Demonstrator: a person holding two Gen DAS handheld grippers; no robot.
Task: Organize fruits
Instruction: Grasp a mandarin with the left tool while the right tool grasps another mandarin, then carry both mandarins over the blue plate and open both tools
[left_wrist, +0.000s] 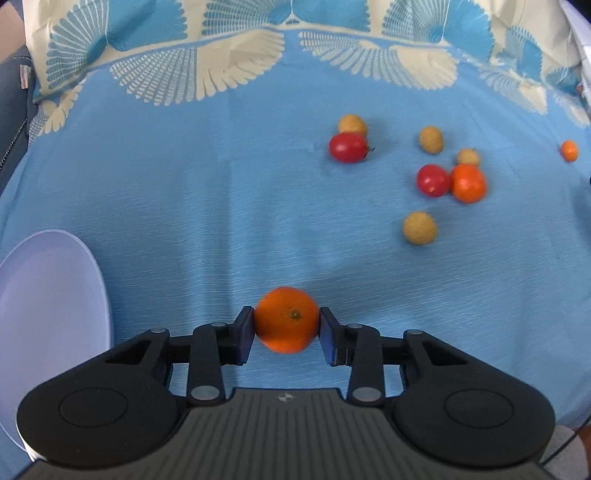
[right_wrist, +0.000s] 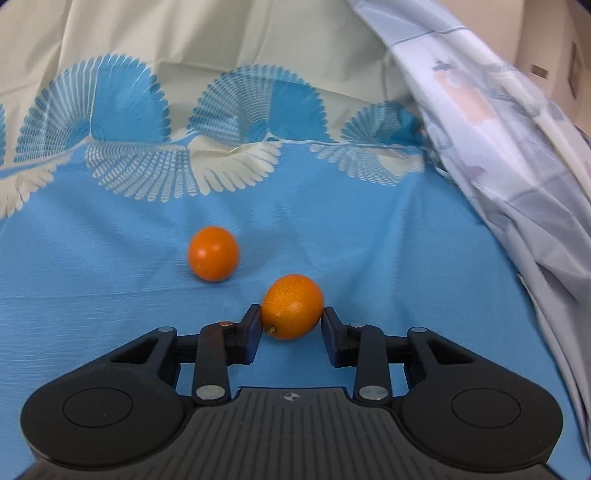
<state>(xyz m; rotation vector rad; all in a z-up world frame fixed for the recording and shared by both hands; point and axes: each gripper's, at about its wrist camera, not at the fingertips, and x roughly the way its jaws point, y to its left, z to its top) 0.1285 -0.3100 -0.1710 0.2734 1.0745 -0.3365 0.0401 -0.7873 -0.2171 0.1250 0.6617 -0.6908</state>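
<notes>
Spread under everything: blue woven cloth with a cream fan-pattern border (left_wrist: 221, 221), flat enough that the round fruits sit without rolling. Bunched along the right side in the right wrist view: pale printed fabric (right_wrist: 498, 147), apart from the fruit.

At the near left edge of the left wrist view: pale lavender shallow plate (left_wrist: 55, 314), bare as far as visible. Judged to be a sorting destination, being close to the left tool.

Left tool (left_wrist: 286, 330): narrowed to fruit width, pads pressed on both sides of a round orange citrus fruit (left_wrist: 287, 319), stem scar facing the camera. Grip sits across the widest part, probably so it cannot squirt out.

Right tool (right_wrist: 291, 326): likewise narrowed, pads against the flanks of an oval orange citrus fruit with a stem nub (right_wrist: 292, 306). Held only at the pad tips and tilted, so judged the less secure grip.

Loose on the cloth, well apart from the left tool: two red tomatoes (left_wrist: 348, 147), several tan round fruits (left_wrist: 420, 228) and another orange fruit (left_wrist: 468, 183) touching a tomato. Mixed kinds, so sorting judged early. Just beyond the right tool: one more loose orange fruit (right_wrist: 213, 253).
</notes>
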